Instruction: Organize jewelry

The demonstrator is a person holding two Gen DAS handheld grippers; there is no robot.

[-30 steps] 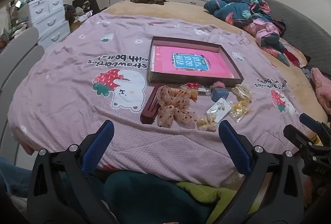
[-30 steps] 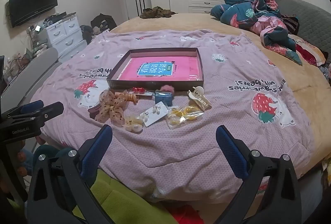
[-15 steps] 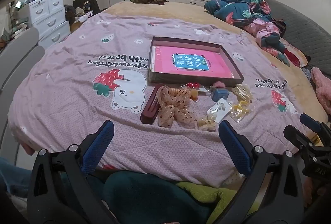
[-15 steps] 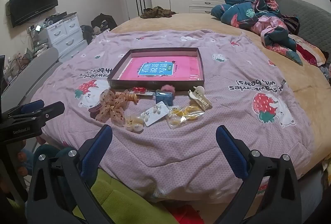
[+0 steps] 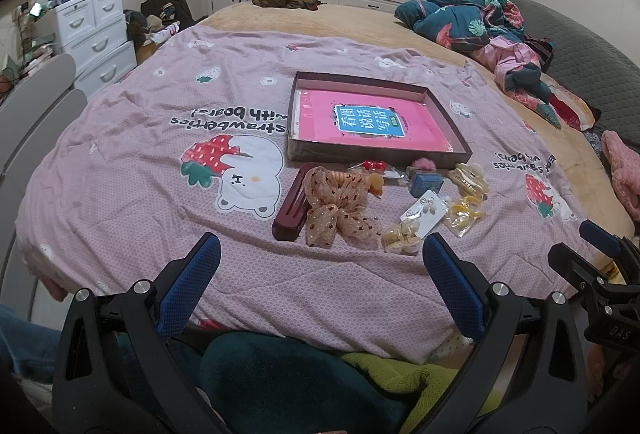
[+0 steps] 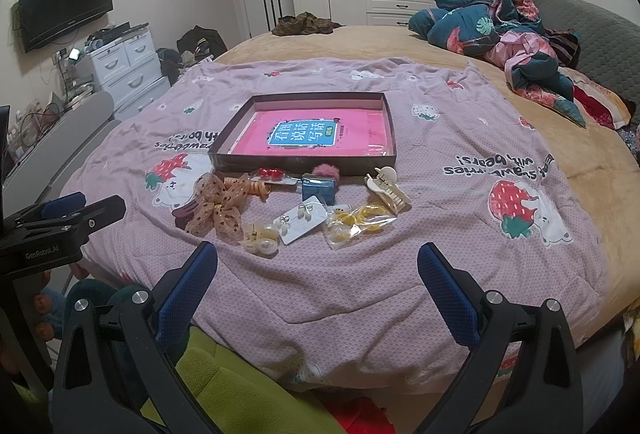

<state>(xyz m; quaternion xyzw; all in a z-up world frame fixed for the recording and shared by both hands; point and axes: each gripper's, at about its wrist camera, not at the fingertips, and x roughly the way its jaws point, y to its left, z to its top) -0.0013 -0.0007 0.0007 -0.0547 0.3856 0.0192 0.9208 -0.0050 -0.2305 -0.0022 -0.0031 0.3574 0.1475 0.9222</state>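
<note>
Both grippers, left gripper (image 5: 320,270) and right gripper (image 6: 318,274), released, empty; mesh bow (image 5: 338,205) appears light, limp; grasp at its knot; earring card (image 6: 302,220) thin, likely slippery.

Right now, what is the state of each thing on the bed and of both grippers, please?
Left gripper: open, empty.
Right gripper: open, empty.
Shallow box: open, holds only a pink book.
Dotted bow: outside the box.
Cream claw clip: outside, lying closed.
Earring card: outside, lying flat.
Blue ring box: outside, shut.
</note>
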